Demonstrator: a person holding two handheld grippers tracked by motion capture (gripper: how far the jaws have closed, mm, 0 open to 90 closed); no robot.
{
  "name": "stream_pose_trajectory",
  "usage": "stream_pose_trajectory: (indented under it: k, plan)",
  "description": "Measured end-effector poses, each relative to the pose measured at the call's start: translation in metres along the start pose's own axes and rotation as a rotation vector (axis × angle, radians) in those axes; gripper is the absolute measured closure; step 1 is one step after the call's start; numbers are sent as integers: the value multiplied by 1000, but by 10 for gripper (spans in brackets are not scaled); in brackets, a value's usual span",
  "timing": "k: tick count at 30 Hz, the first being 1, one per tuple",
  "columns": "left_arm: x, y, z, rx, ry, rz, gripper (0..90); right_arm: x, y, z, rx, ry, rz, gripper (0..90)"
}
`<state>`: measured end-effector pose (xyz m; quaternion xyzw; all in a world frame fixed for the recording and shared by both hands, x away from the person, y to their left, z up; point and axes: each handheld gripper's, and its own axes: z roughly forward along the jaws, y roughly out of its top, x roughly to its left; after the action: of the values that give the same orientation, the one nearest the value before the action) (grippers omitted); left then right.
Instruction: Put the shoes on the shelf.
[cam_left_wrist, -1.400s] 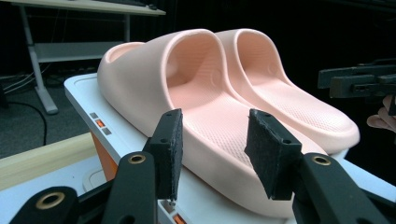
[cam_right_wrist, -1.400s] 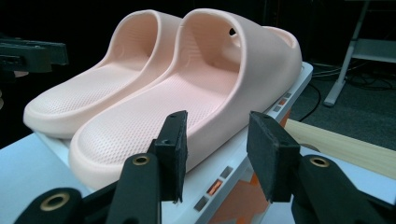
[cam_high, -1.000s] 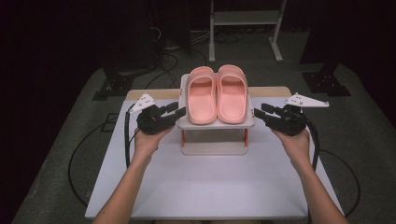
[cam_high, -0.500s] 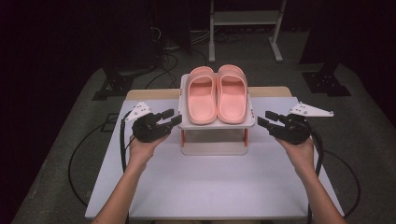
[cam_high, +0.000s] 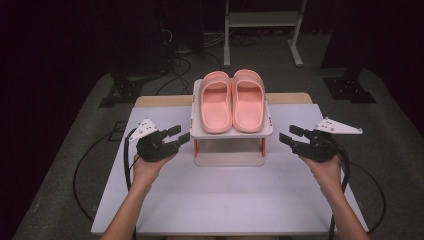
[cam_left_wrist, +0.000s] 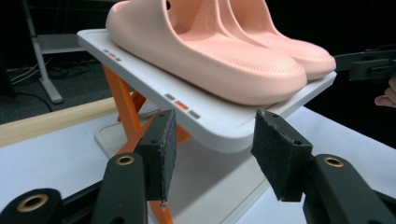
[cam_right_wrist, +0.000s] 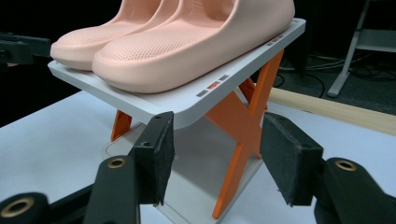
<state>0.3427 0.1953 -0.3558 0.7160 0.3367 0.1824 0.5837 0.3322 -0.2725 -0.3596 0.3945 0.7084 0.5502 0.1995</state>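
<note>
A pair of pink slippers (cam_high: 232, 101) sits side by side on the top shelf of a small white stand (cam_high: 230, 133) with orange crossed legs (cam_right_wrist: 245, 126). The stand rests on a white table (cam_high: 225, 195), at the middle of its far half.

The left gripper (cam_high: 178, 136) is held just beside the stand's left edge, apart from it, its two black jaws parted with nothing between them (they have just been opening). In the left gripper view the padded jaws frame the near corner of the shelf without touching it.

The right gripper (cam_high: 288, 136) is held near the stand's right edge, also apart, jaws released and empty, having just been opening too. A person's hand holds each gripper, forearms reaching in from the table's near side.
</note>
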Motion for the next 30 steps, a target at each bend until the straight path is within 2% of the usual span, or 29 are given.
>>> stream_pose_trajectory:
  k: [12, 18, 30]
  plan:
    - [0, -12, -10, 3, 5, 3, 443, -5, -13, -9, 2, -6, 24, 369]
    - [-2, -17, -11, 11, 11, 9, 395, -7, -22, -14, 9, -13, 31, 358]
    - [-5, -25, -12, 14, 8, 16, 357, -12, -38, -19, 7, -20, 53, 345]
